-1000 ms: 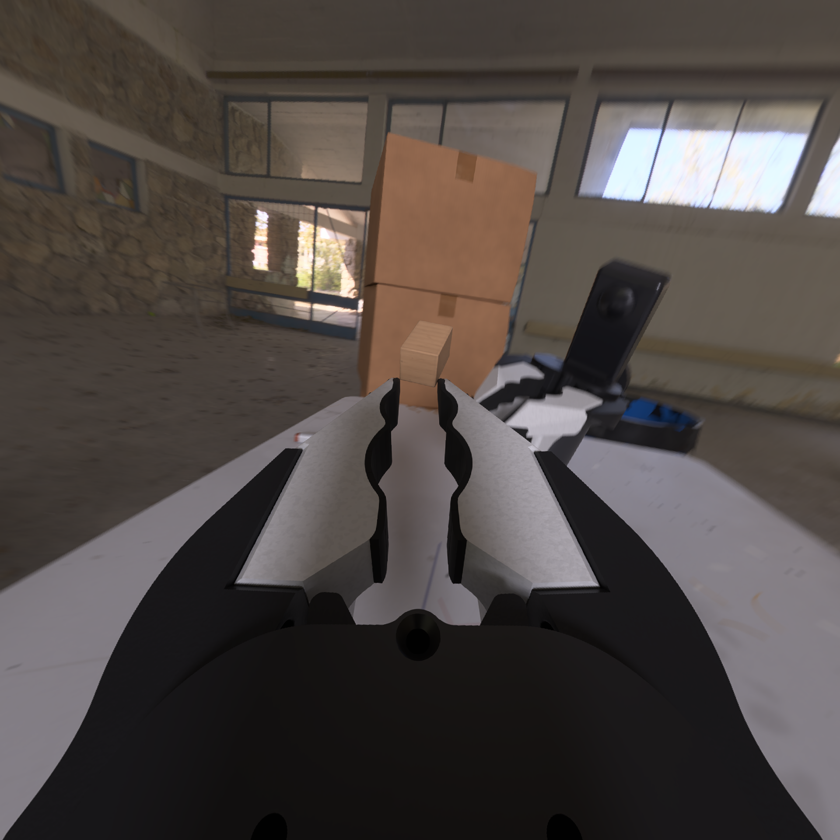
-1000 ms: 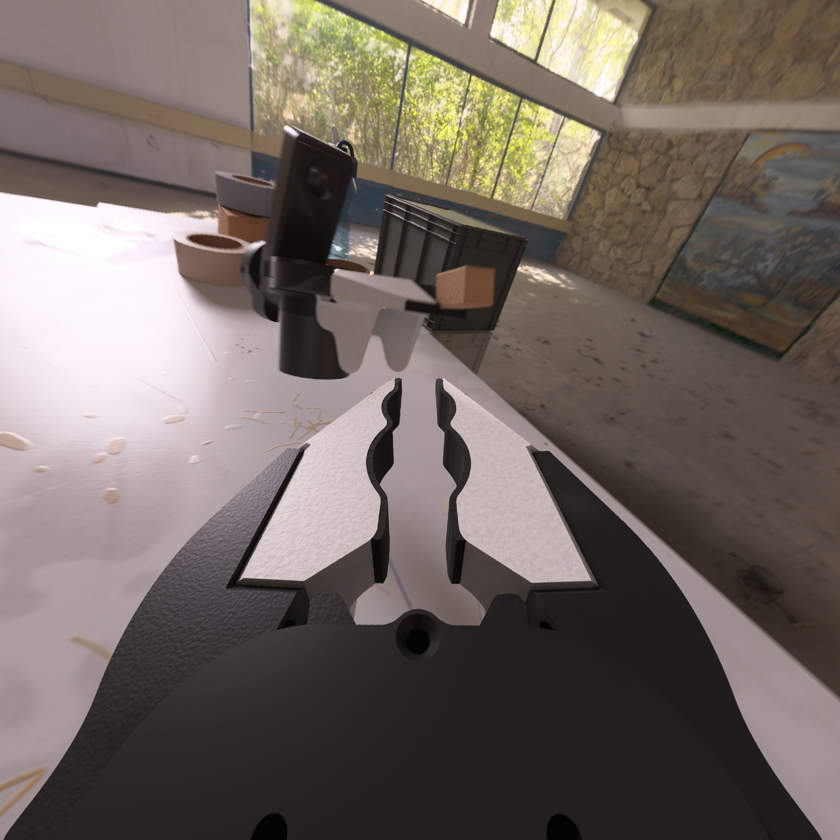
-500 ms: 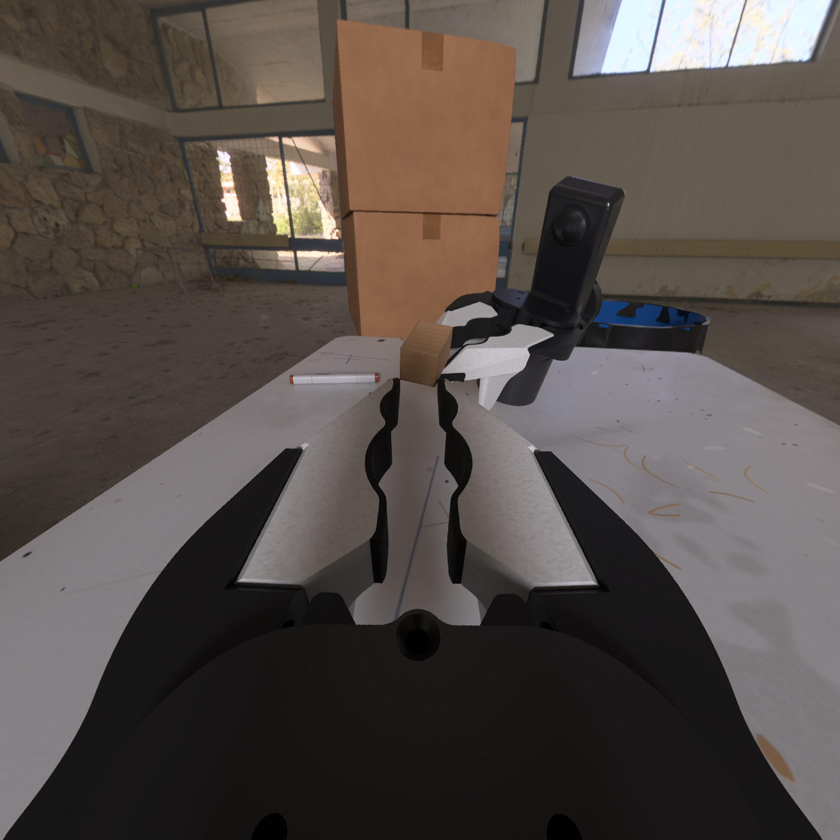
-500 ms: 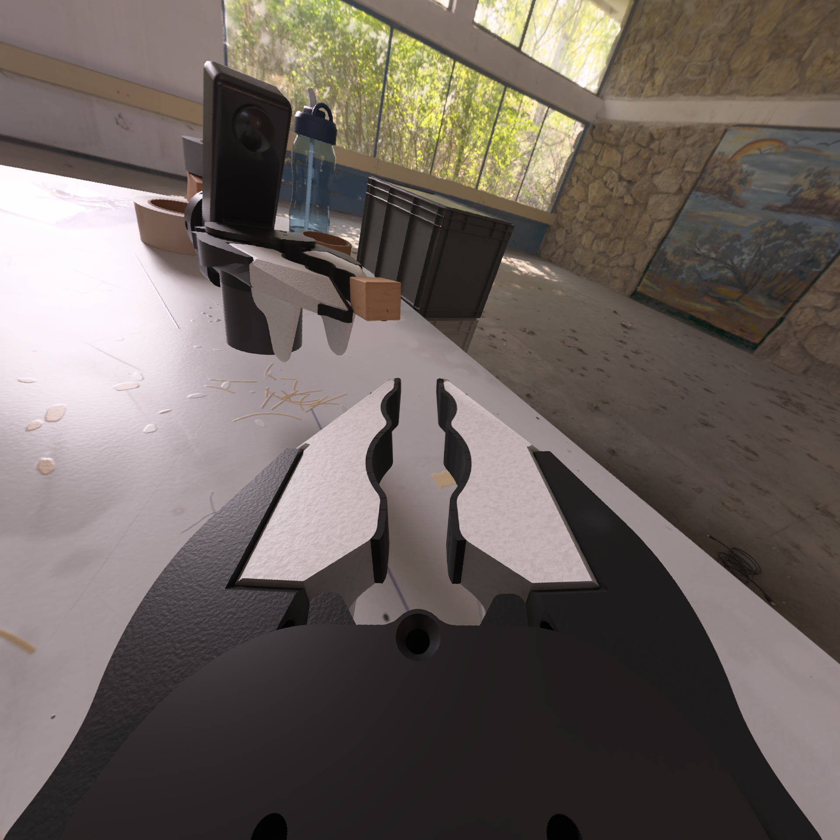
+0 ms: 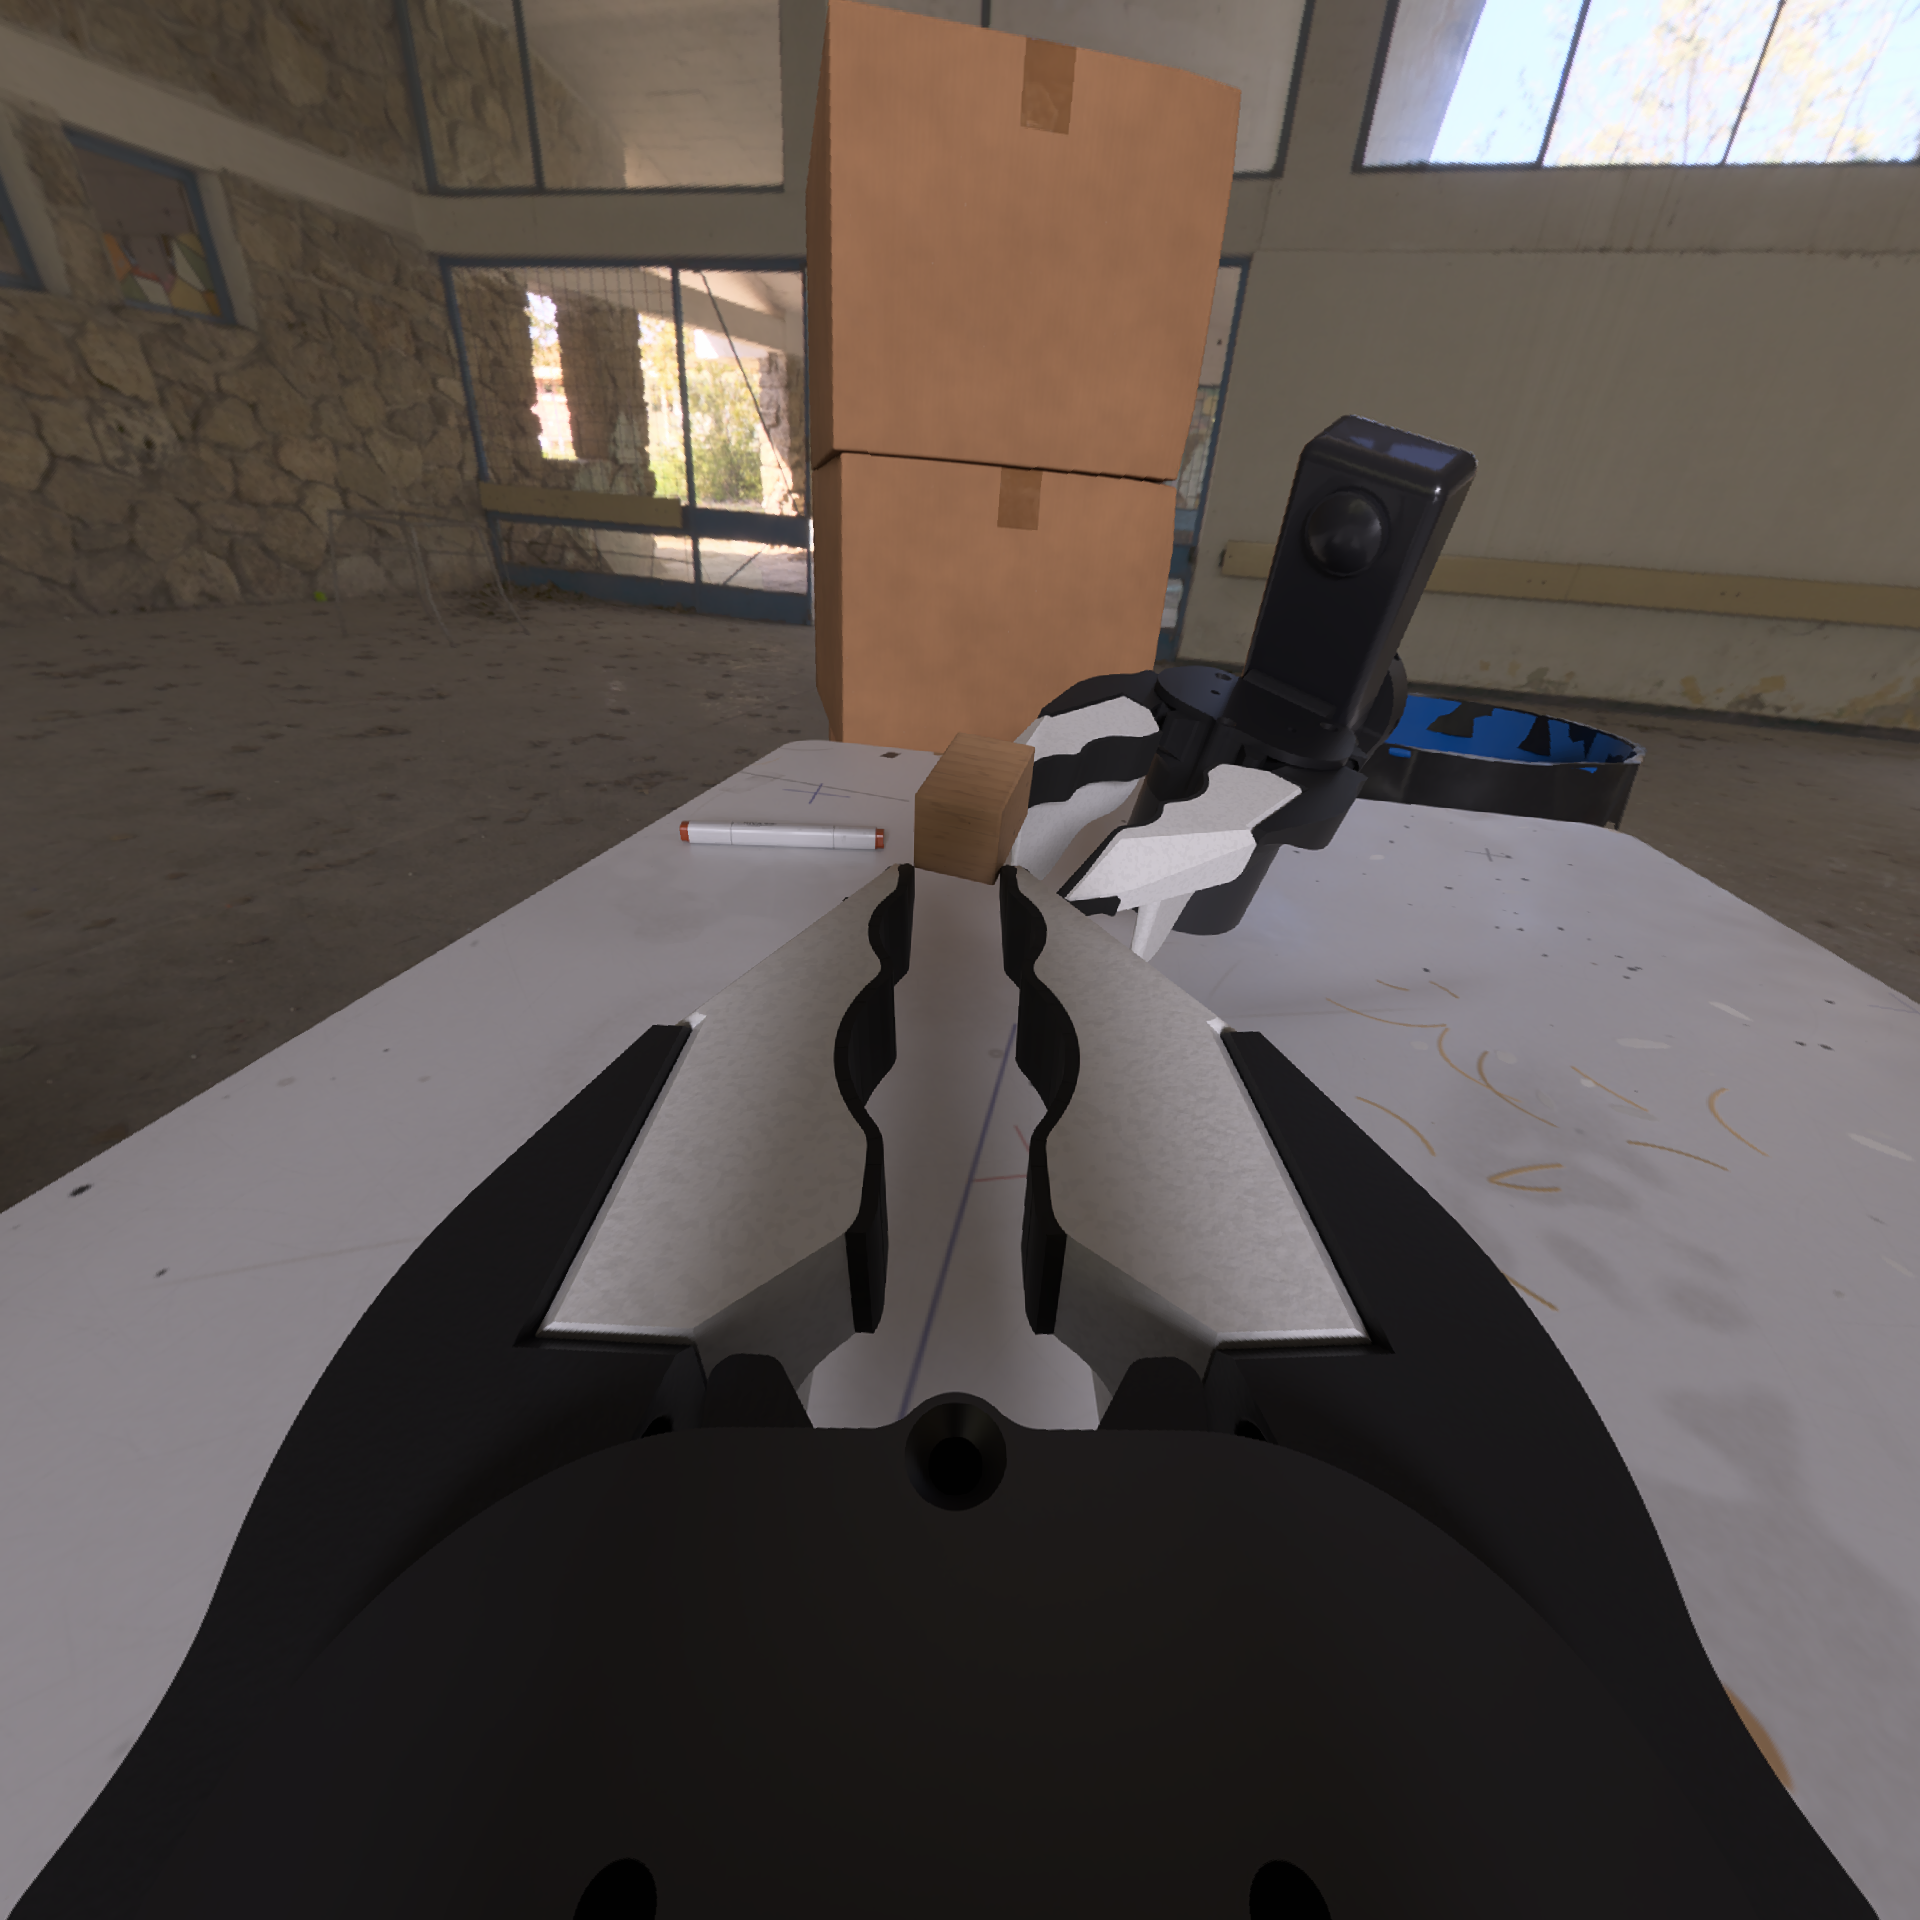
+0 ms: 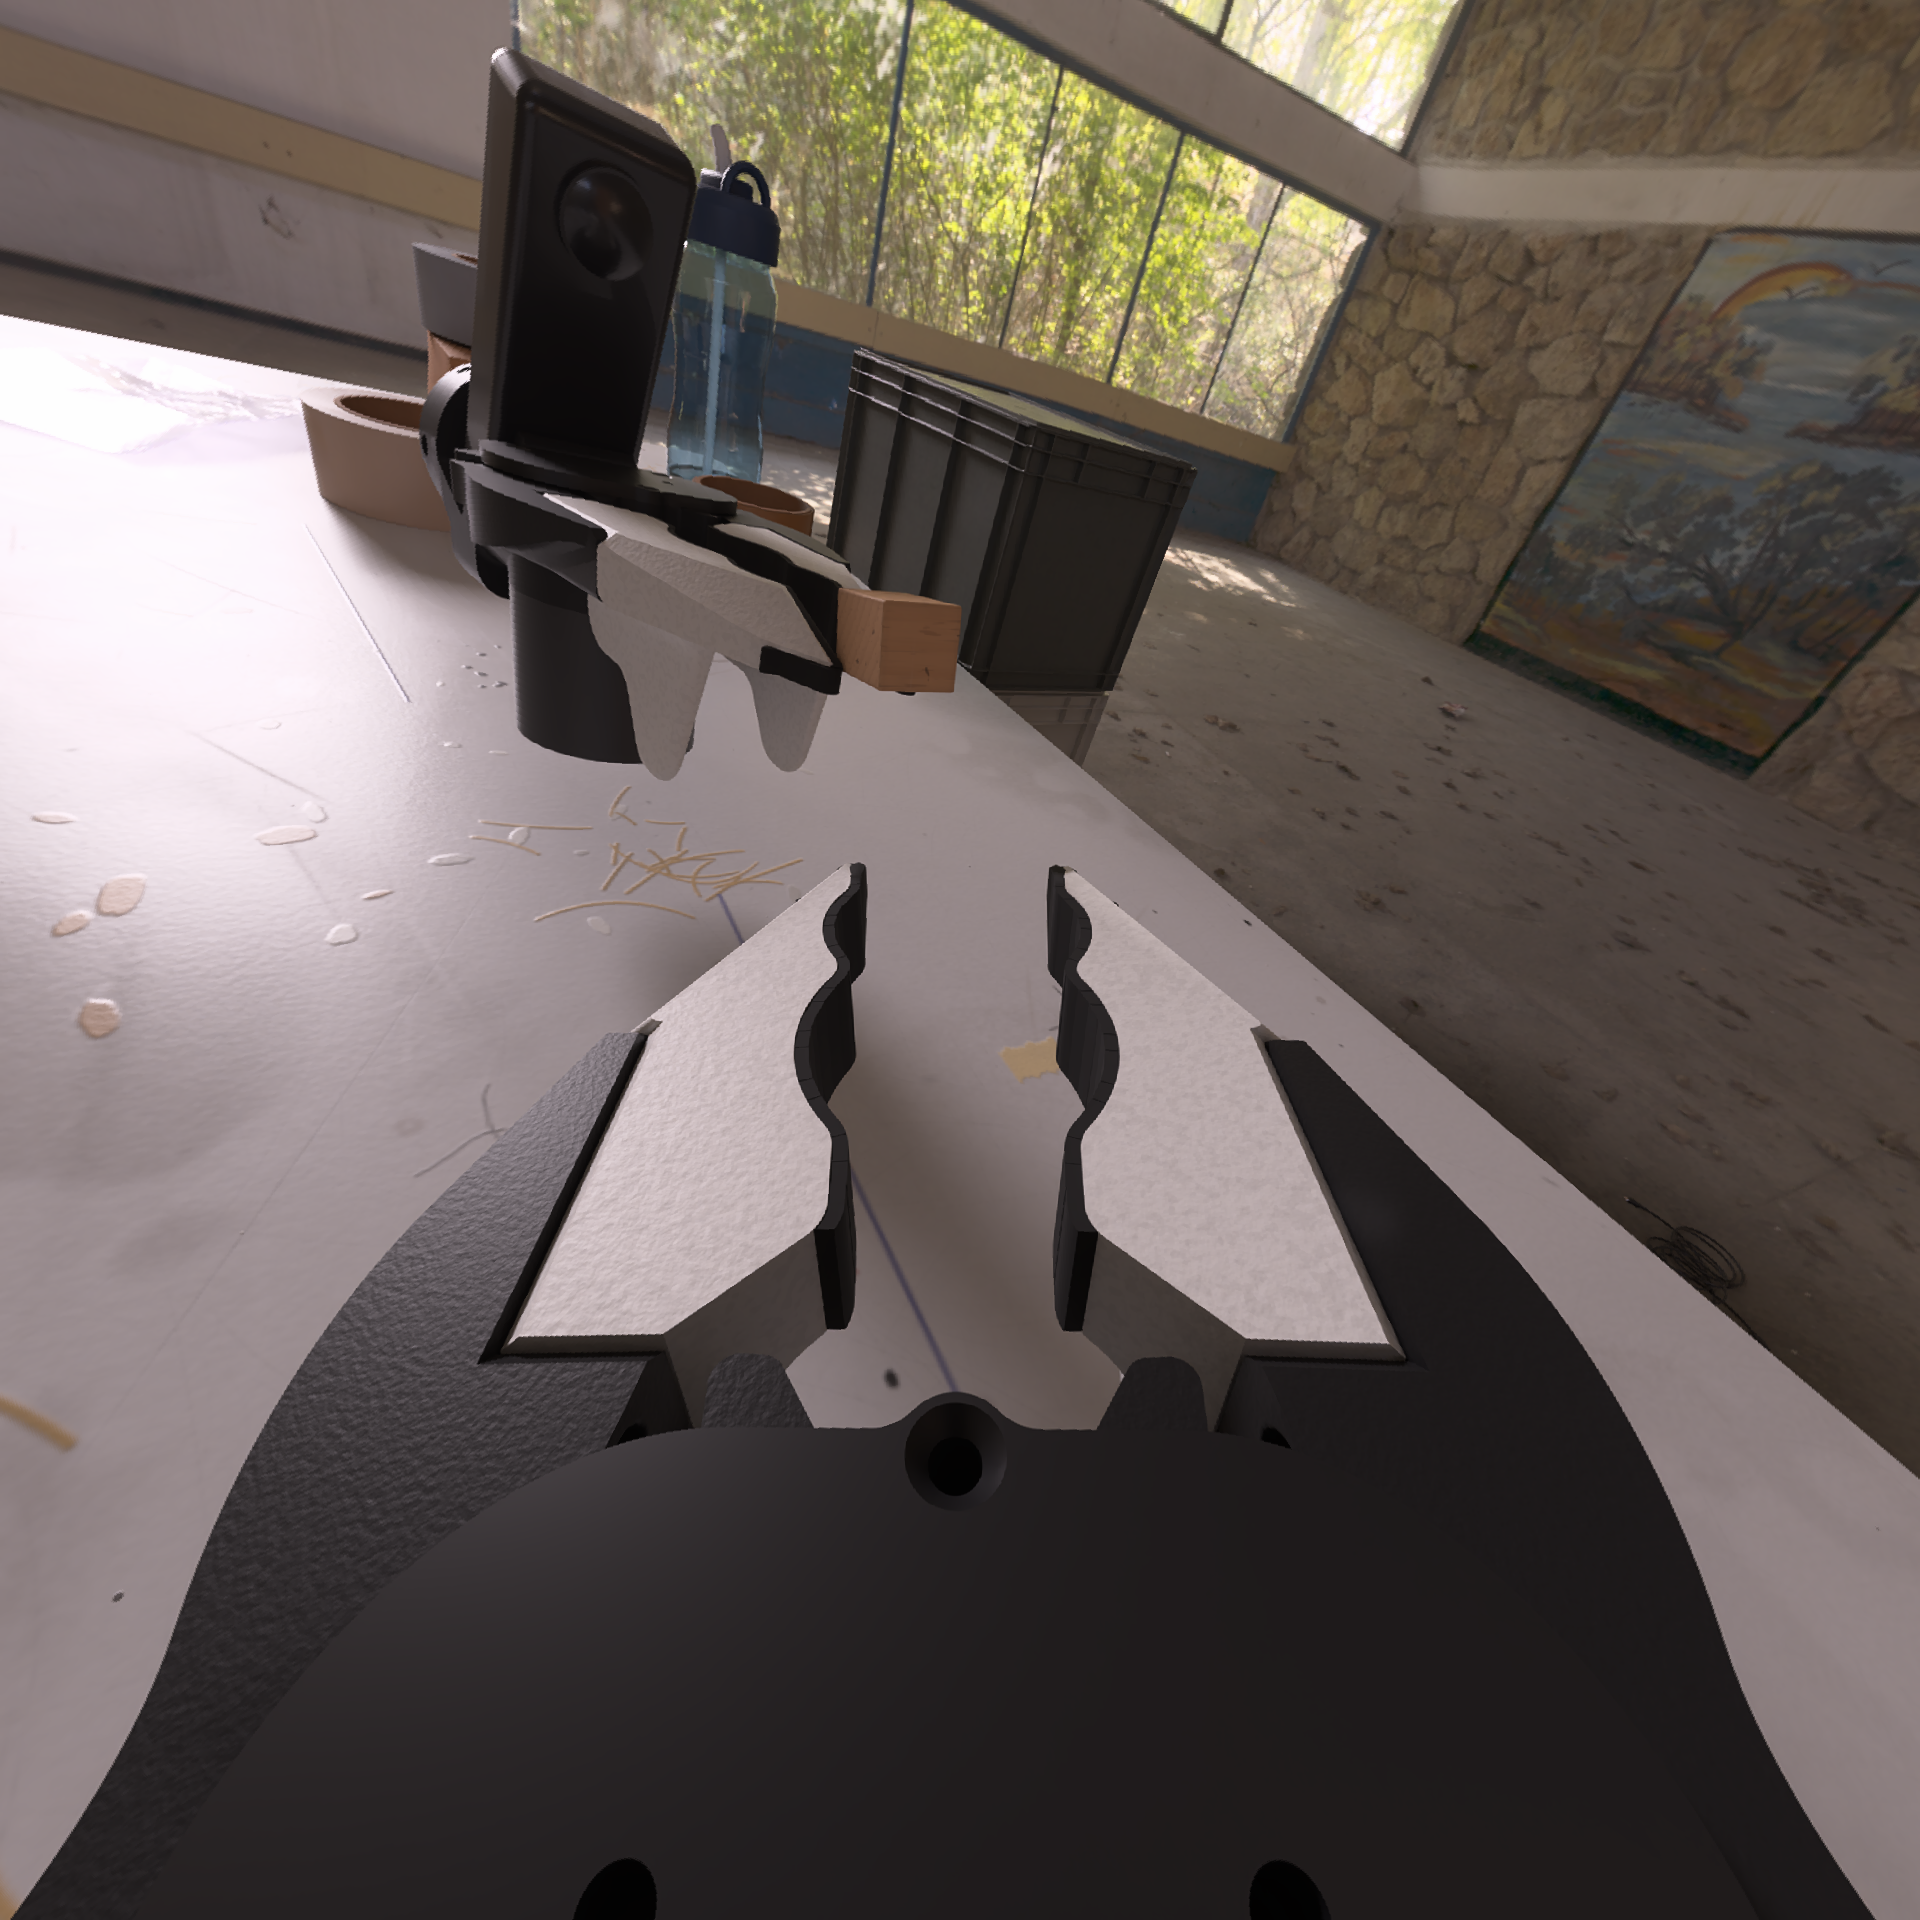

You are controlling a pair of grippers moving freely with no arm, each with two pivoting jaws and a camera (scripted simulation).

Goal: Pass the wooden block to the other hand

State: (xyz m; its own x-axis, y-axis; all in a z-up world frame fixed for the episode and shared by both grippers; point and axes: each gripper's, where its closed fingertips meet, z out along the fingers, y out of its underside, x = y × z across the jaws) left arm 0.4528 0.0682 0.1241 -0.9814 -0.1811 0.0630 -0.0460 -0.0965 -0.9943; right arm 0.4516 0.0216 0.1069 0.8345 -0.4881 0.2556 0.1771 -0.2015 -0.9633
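The small wooden block [image 5: 971, 821] sits pinched between the tips of my left gripper [image 5: 951, 878], held above the white table [image 5: 416, 1091]. In the right wrist view the left gripper [image 6: 821, 639] hangs ahead and to the left, with the block [image 6: 899, 644] sticking out of its tips toward the right. My right gripper [image 6: 954, 883] is open and empty, low over the table and short of the block. In the left wrist view the right gripper [image 5: 1081, 831] is just right of the block, its jaws spread.
Two stacked cardboard boxes [image 5: 1008, 416] stand at the table's far end, with a white marker [image 5: 779, 833] lying nearby and a blue bin [image 5: 1507, 758] behind. A water bottle [image 6: 722, 343], a dark crate [image 6: 997, 530], tape rolls [image 6: 364, 457] and wood shavings [image 6: 665, 873] are also in view.
My right gripper's jaws have opened wider. The two grippers have come closer together, with the block still in the left one.
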